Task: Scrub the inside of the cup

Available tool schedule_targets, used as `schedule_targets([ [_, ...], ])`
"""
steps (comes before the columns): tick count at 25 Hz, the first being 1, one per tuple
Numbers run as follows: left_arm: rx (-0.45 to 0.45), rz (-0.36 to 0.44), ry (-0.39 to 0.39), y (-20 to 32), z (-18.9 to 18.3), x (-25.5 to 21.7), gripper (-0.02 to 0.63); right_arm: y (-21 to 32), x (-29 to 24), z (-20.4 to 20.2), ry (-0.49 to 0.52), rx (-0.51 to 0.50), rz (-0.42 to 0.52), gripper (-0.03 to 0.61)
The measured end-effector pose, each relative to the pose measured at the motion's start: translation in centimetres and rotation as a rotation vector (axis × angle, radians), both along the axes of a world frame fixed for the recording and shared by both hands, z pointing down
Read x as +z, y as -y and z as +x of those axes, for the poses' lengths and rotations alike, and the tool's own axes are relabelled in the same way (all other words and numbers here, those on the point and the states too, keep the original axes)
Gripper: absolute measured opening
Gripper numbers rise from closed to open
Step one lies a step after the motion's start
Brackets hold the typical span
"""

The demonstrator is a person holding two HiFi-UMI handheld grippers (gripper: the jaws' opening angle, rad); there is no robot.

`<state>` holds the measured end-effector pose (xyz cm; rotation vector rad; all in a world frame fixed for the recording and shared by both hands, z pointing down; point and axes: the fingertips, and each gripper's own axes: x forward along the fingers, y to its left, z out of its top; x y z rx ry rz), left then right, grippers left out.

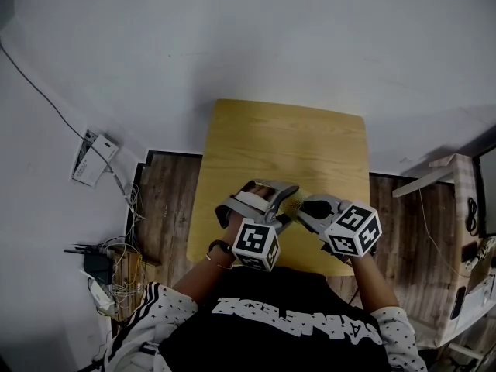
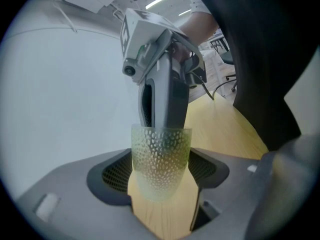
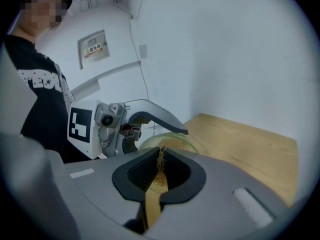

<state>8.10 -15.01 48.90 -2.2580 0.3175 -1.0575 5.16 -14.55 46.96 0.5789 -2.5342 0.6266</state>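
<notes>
Cup [image 2: 161,159] clamped between wide left fingers [image 2: 112,176]; right fingers [image 3: 132,176] pinch fibre tuft [image 3: 161,156].

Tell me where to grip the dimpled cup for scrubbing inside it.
Grip the dimpled cup across its outer wall from the side, as the left gripper does: the jaws span its round, tapering body and leave the mouth free for the scrubber in the right gripper.

Translucent, dimple-textured greenish cup [image 2: 161,159] of glass or plastic; smooth matt wooden table [image 1: 287,142].
</notes>
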Motion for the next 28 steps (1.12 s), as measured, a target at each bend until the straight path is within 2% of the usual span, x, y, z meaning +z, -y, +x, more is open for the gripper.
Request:
schedule_targets([
  [11, 0.028, 0.050, 0.023, 0.1, 0.0, -0.4, 0.348, 0.7, -0.9, 0.5, 0.321, 0.191, -0.234, 0.026],
  [18, 0.063, 0.087, 0.065, 0.0, -0.1, -1.0, 0.350, 1.2, -1.9, 1.0, 0.584, 0.308, -0.462, 0.026],
  [24, 0.091, 0.135, 0.073, 0.1, -0.1, -1.2, 0.348, 1.7, -1.9, 1.7, 0.658, 0.348, -0.502, 0.026],
  [28, 0.095, 0.165, 0.064, 0.2, 0.0, -1.3, 0.348, 1.9, -1.5, 2.3, 0.762, 0.404, -0.587, 0.026],
])
